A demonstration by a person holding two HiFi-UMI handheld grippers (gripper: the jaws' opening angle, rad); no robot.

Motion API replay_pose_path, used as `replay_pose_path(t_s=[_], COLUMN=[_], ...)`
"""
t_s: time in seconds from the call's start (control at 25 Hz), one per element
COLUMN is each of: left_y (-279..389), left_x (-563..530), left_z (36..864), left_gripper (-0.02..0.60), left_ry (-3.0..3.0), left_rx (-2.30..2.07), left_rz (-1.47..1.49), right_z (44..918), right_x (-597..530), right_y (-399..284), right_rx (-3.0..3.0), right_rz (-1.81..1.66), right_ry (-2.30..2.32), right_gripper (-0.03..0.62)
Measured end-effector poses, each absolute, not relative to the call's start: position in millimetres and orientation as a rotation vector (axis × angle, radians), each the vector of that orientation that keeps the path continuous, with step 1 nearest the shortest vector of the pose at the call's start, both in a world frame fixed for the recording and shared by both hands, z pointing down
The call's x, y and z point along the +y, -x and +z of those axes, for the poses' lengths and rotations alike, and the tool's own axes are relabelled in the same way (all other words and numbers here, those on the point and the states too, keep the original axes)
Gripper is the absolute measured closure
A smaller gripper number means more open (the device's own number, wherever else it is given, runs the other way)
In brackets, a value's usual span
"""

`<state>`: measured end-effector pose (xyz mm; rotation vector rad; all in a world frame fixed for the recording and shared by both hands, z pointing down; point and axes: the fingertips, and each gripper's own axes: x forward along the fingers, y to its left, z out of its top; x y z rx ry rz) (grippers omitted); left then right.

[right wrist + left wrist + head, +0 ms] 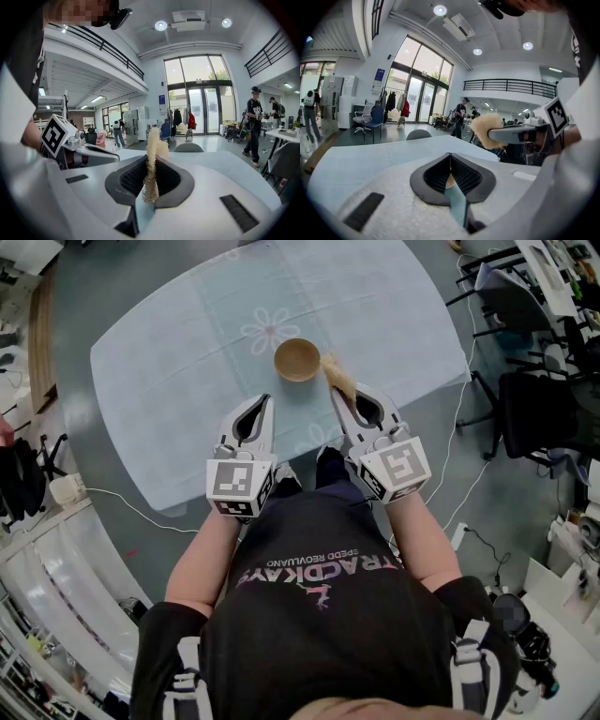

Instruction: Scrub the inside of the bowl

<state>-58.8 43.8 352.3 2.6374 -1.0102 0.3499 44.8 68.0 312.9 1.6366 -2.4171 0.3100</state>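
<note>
A wooden bowl (pixel 297 359) sits upright on the pale blue counter (pixel 169 343) (its cloth is printed with flowers). The right tool (pixel 338 396) pinches a tan scrubber (pixel 335 371) just beside the bowl's right rim; the left tool (pixel 262 405), tips together, hangs nearer the counter's edge

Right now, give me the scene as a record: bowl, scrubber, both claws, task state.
bowl: wooden bowl, upright on the table, looks empty
table: covered by a pale blue cloth with a flower print
scrubber: fibrous scrubber, sticking out past the claw tips
right claw: right claw shut on the scrubber
left claw: left claw shut, empty, short of the bowl
scrubber vs bowl: beside the bowl's right rim in the head view, not inside; contact unclear
task state: scrubbing not yet begun
</note>
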Motion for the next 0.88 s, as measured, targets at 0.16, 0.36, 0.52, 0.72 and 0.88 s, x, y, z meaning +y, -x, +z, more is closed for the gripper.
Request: replay_pose_path(t_s=[0.16,0.36,0.52,0.72,0.88], left_y=[55,59,59,47,39], left_x=[49,47,42,33,24], left_z=[352,354,363,382,406], left_gripper=[0.565,0.565,0.565,0.565,0.563], left_ry=[-2.641,-2.640,-2.626,-2.554,-2.470], left_rx=[-1.007,-0.999,-0.990,-1.013,-1.045], left_rz=[0.349,0.357,0.384,0.424,0.490], right_z=[312,312,312,320,334], right_x=[72,71,66,57,46], right_y=[-48,-44,-44,-58,-70], right_rx=[-2.420,-2.423,-2.442,-2.443,-2.441], right_rz=[0.303,0.308,0.323,0.324,0.350], right_ry=[-1.629,-1.631,-1.643,-1.585,-1.527], right_gripper=[0.562,0.562,0.562,0.562,0.562])
